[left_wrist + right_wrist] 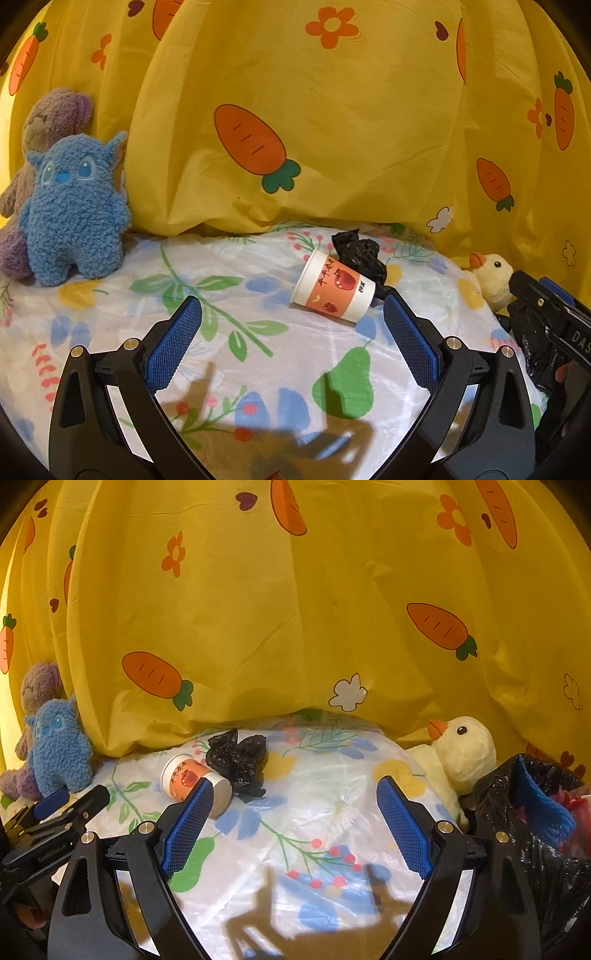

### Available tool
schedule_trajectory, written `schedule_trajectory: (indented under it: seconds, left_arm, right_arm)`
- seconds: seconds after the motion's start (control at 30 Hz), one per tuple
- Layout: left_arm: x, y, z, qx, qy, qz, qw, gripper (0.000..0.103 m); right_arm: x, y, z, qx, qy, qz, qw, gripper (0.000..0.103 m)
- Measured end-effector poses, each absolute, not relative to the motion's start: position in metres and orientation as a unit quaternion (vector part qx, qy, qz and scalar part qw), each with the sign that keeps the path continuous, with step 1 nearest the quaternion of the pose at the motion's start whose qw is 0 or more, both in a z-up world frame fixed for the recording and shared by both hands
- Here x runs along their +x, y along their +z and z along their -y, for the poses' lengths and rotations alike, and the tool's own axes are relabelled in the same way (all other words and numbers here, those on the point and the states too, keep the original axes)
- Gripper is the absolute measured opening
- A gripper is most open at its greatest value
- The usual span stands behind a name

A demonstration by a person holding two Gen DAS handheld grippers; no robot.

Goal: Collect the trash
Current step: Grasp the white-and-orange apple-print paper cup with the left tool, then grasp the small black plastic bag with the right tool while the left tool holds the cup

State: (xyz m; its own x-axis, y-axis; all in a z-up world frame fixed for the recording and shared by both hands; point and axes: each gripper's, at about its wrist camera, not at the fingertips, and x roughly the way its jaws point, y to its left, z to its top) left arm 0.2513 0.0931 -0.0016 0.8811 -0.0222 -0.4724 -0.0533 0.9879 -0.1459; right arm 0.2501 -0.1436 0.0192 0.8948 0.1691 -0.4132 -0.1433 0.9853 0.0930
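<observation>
Meanwhile, both tongs, left (291, 325) and right (295, 805), hover spread wide and empty over the bed (110, 314), where a tipped paper cup (332, 293) beside crumpled black plastic (360, 254) awaits pickup, likely next.

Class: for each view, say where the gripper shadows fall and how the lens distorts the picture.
Left wrist view: the left gripper throws dark finger shadows onto the floral sheet near the bottom edge; the curtain bulges, corners black. Right wrist view: the right gripper shadows likewise; same fisheye bulge.
</observation>
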Motion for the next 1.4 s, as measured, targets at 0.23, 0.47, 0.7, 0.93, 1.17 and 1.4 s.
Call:
schedule_trajectory:
  seconds: [0.23,0.47,0.7,0.93,1.17,1.4]
  left_arm:
    - [0.299,-0.022,-0.073,-0.076,-0.061,-0.285,0.954,0.097]
    - [0.337,-0.048,-0.054,-0.033,-0.06,-0.326,0.943,0.097]
    - [0.36,-0.059,-0.047,-0.009,-0.041,-0.354,0.934,0.097]
    - [0.376,-0.068,-0.058,-0.041,-0.061,-0.38,0.922,0.093]
    - [0.372,-0.069,-0.07,-0.081,-0.084,-0.368,0.922,0.087]
    - [0.349,-0.055,-0.081,-0.087,-0.077,-0.326,0.938,0.087]
  right_arm:
    - [0.282,0.012,0.141,0.04,0.054,-0.202,0.977,0.087]
    - [0.303,0.003,0.148,0.046,0.039,-0.208,0.976,0.087]
    - [0.308,-0.004,0.157,0.065,0.047,-0.215,0.973,0.087]
    - [0.309,-0.008,0.153,0.063,0.056,-0.222,0.971,0.087]
    - [0.308,-0.011,0.15,0.056,0.058,-0.224,0.971,0.087]
    - [0.309,-0.015,0.144,0.047,0.062,-0.231,0.97,0.087]
